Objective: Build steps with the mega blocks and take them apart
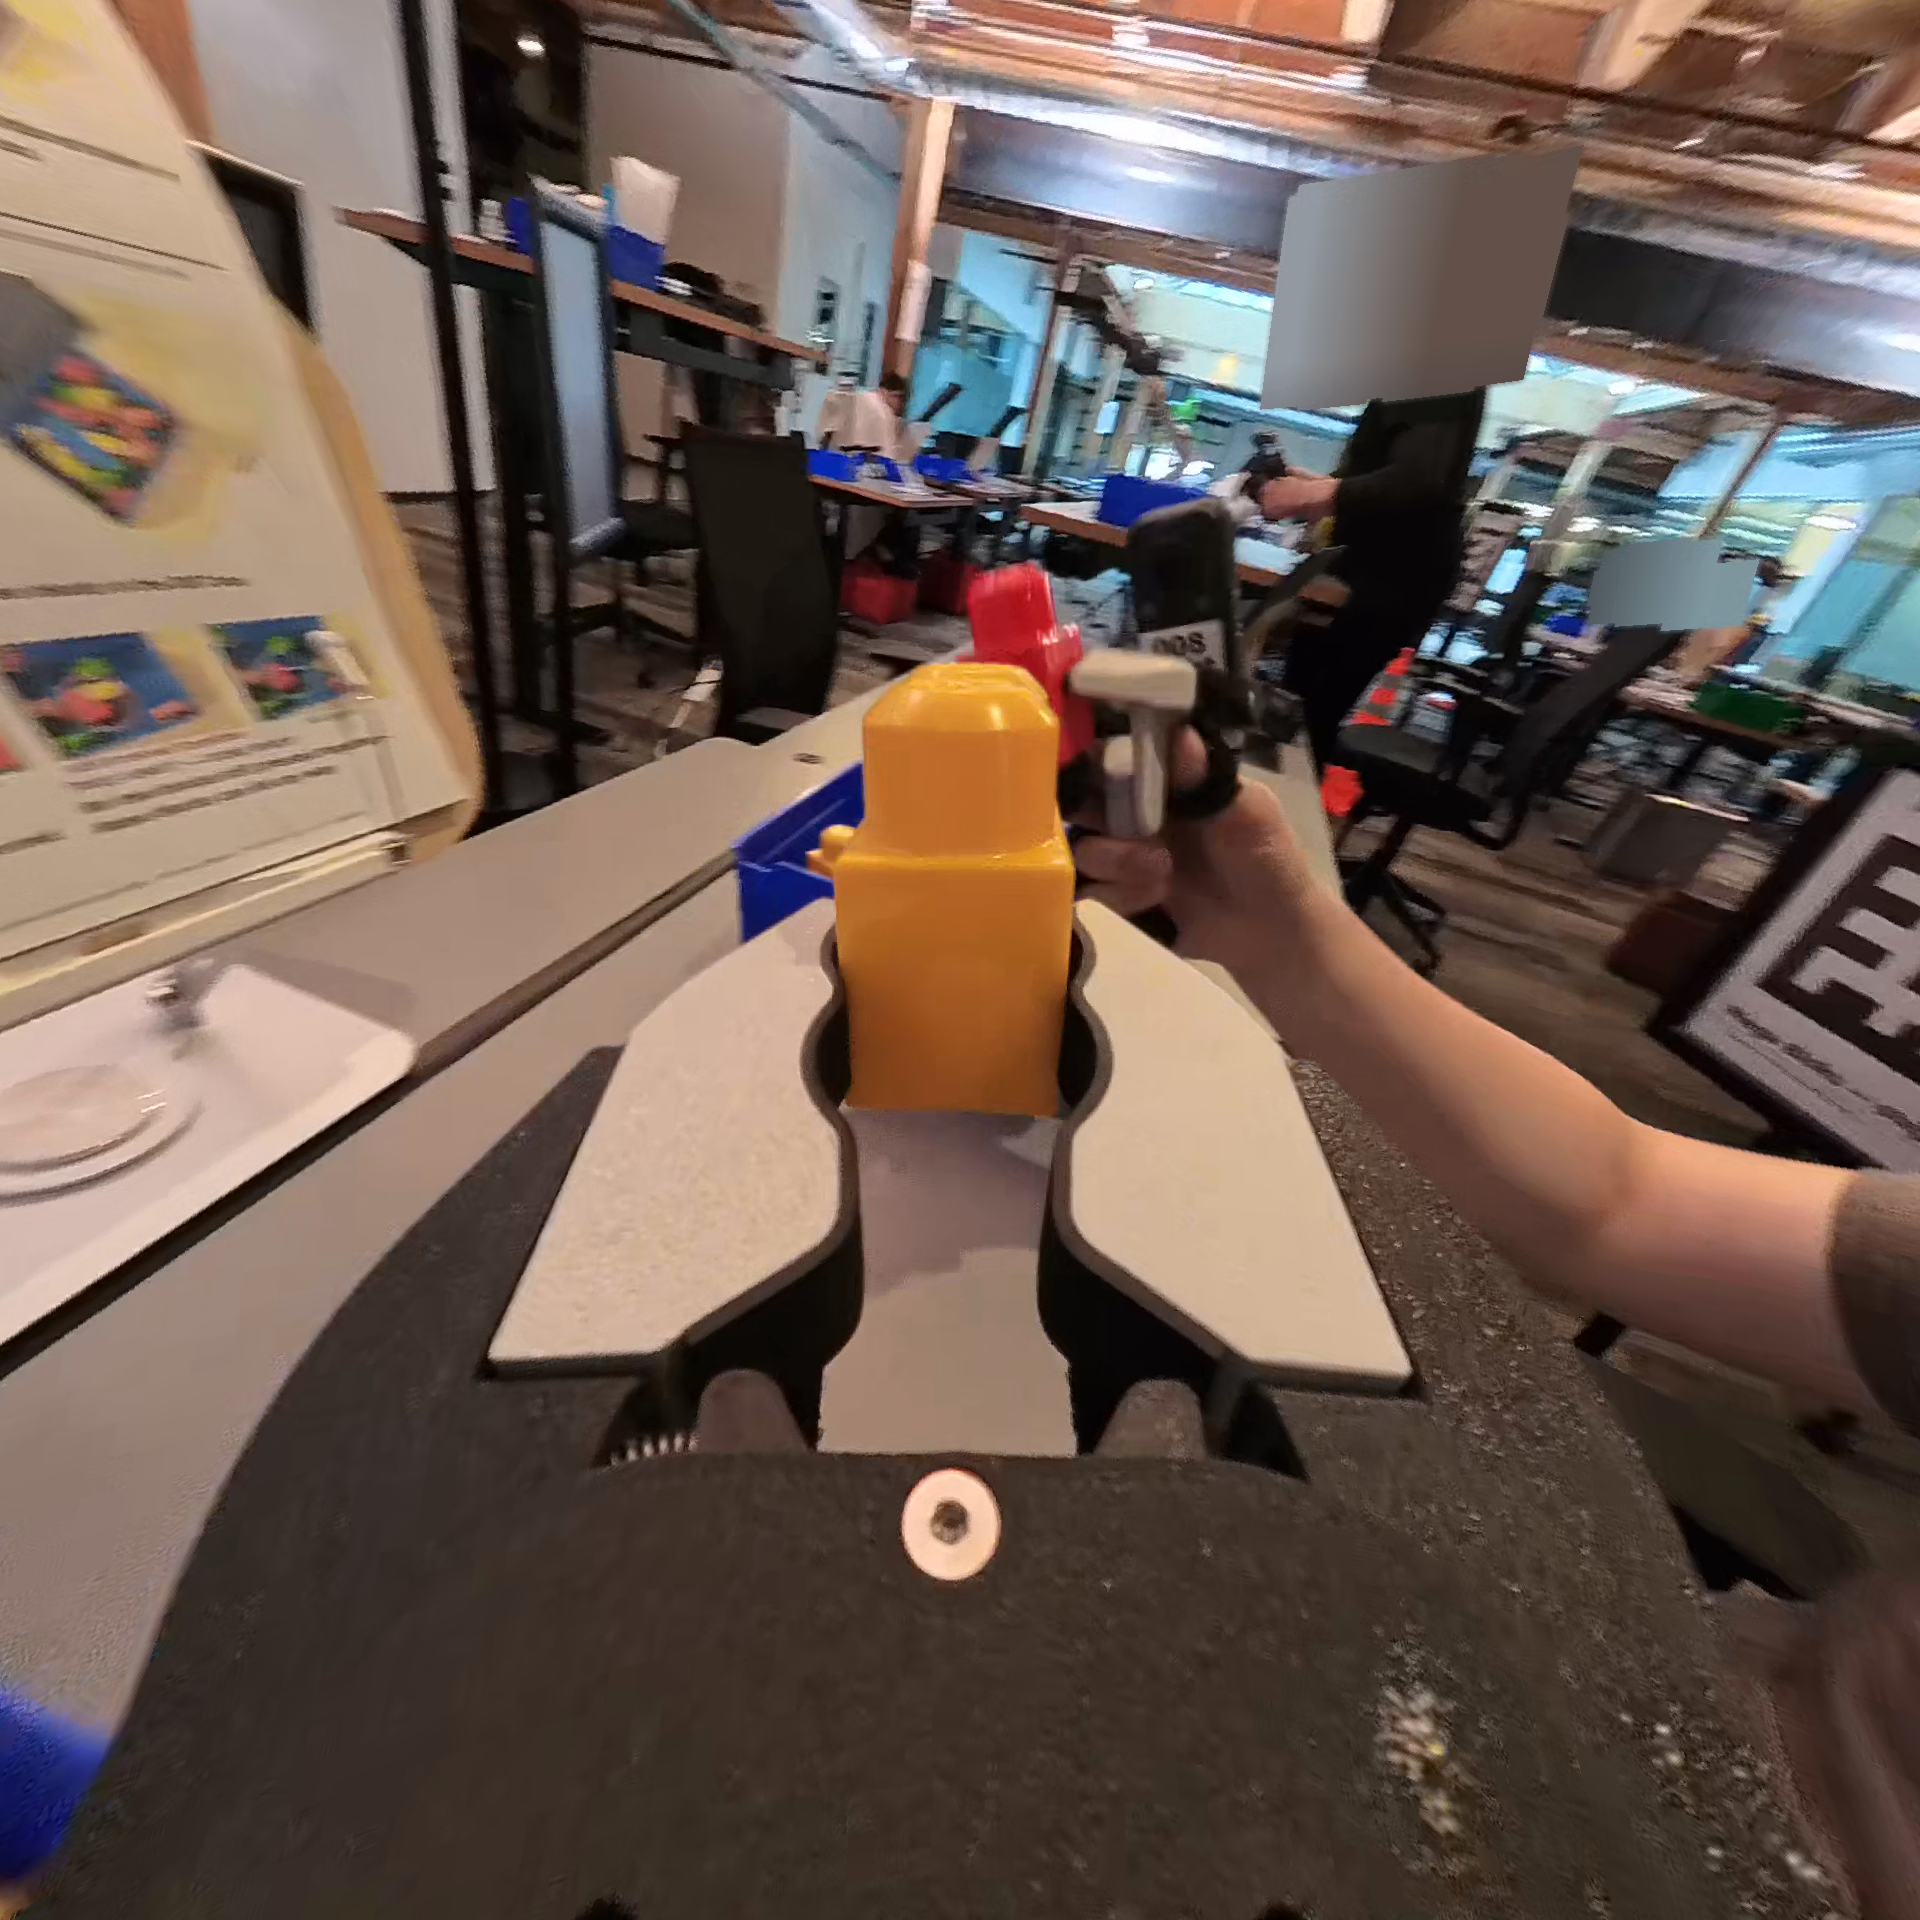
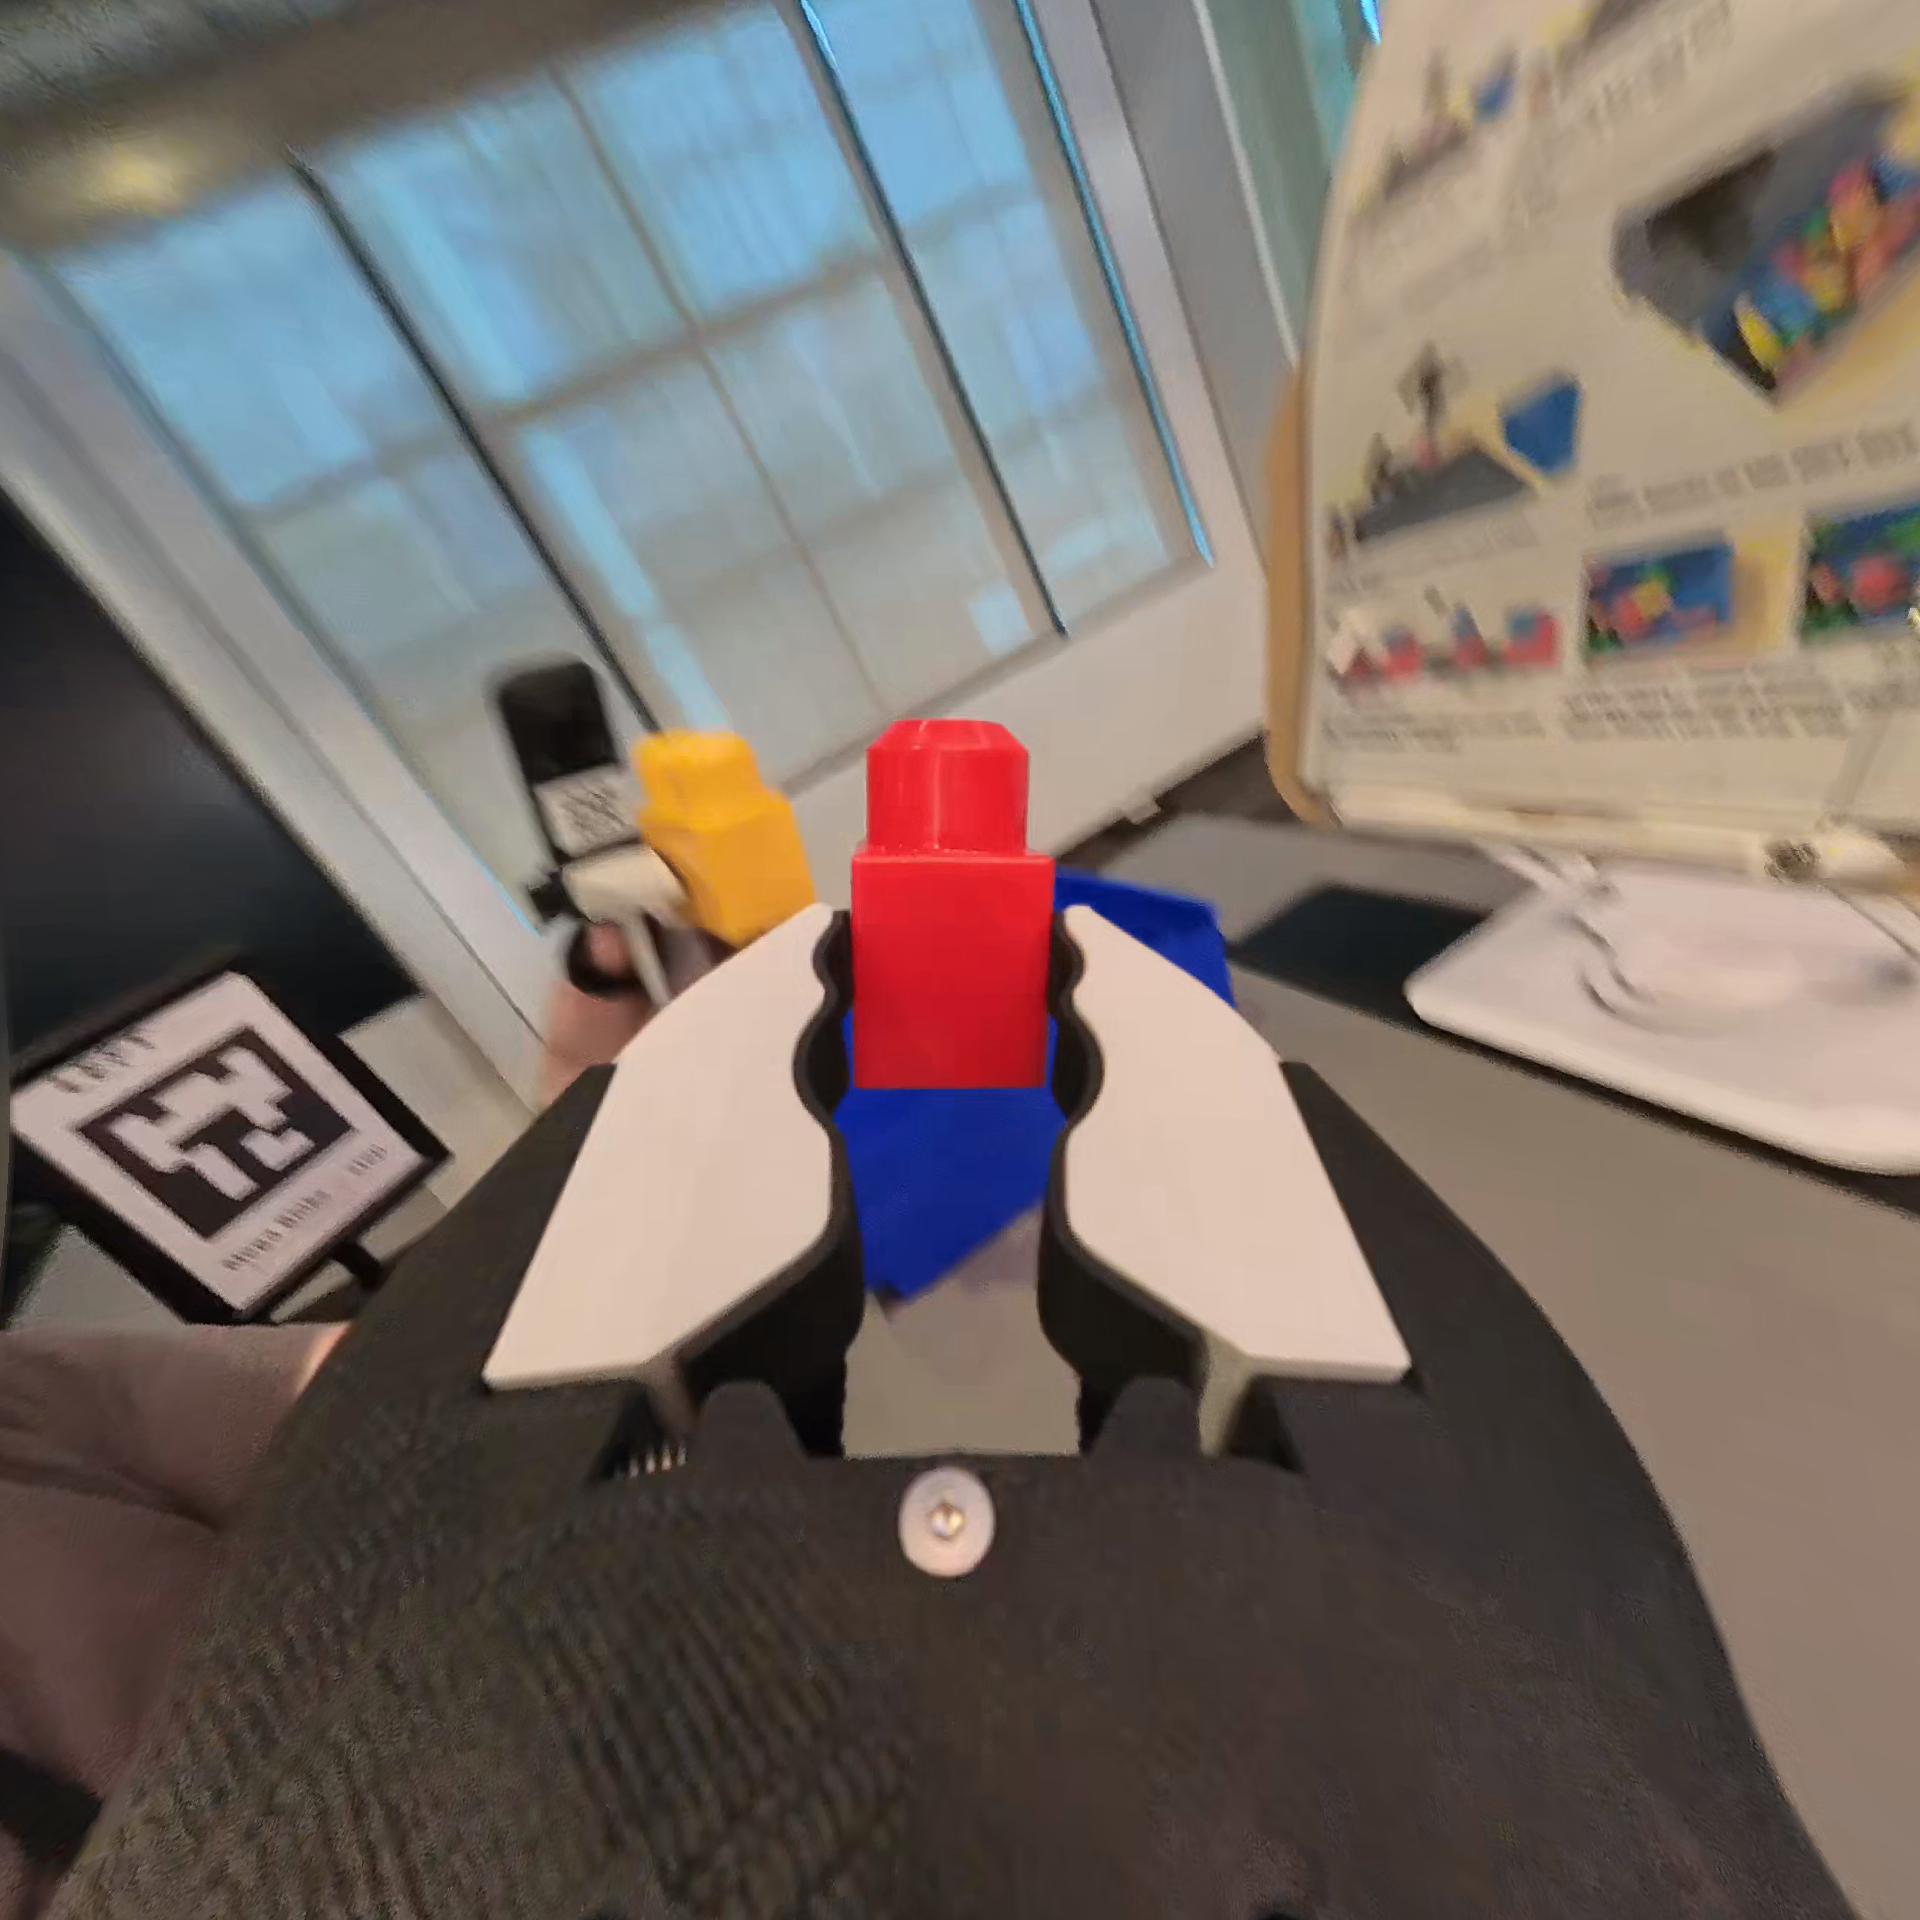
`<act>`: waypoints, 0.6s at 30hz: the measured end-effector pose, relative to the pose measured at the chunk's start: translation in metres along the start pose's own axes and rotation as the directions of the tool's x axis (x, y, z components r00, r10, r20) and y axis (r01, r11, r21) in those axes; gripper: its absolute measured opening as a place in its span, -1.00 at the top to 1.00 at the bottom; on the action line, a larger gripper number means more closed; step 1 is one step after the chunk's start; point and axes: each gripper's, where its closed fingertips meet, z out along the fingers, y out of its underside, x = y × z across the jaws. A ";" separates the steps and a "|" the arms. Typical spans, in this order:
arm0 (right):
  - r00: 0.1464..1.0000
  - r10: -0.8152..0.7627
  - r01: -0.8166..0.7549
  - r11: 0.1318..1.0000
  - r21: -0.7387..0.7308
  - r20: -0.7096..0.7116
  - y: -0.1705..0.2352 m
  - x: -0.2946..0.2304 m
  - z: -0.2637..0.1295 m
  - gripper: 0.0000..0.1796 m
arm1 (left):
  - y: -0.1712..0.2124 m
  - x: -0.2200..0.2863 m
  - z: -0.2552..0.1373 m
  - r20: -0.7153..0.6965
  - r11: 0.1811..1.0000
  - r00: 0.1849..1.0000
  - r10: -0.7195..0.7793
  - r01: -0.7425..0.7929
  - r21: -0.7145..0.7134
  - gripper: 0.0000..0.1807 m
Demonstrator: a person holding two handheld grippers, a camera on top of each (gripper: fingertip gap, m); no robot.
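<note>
Left gripper (image 1: 954, 966) closed on yellow block (image 1: 954, 914), fingers pressing its two flat sides, stud pointing up. Same yellow block (image 2: 722, 831) seen tilted in right wrist view, at left, lifted above the table. Behind it in left wrist view, blue bin (image 1: 784, 868) on grey table (image 1: 343, 1039), only one corner visible. More to the right, red block (image 1: 1023, 644) held in the air by the other tool, with a hand (image 1: 1195, 873) on the handle and a forearm reaching in from the right edge.

Right gripper (image 2: 951, 966) closed on red block (image 2: 951, 935), upright, stud on top, both fingers touching its sides. Below and behind the red one, blue bin (image 2: 935, 1174), partly hidden by the fingers. Both blocks well apart, not joined, both off the table.

At far left of left wrist view, instruction board (image 1: 177, 520) standing on the table, blurred; white tray (image 1: 197, 1101) lying in front of it. At right, framed black-and-white marker (image 1: 1829, 997) leaning near the floor. Office chairs and desks far behind, out of focus.
</note>
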 end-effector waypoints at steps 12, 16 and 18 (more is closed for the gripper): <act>0.962 -0.183 0.156 0.977 0.143 0.203 -0.016 -0.062 0.040 0.59 | 0.029 0.024 0.048 -0.220 0.992 0.968 -0.122 0.127 0.008 0.59; 0.960 -0.126 0.101 0.989 0.109 0.251 -0.001 -0.056 0.055 0.59 | 0.028 0.020 0.046 -0.195 0.994 0.976 -0.102 0.107 0.015 0.59; 0.960 -0.094 0.070 0.993 0.098 0.263 0.005 -0.052 0.060 0.59 | 0.028 0.017 0.045 -0.186 0.994 0.977 -0.100 0.105 0.017 0.59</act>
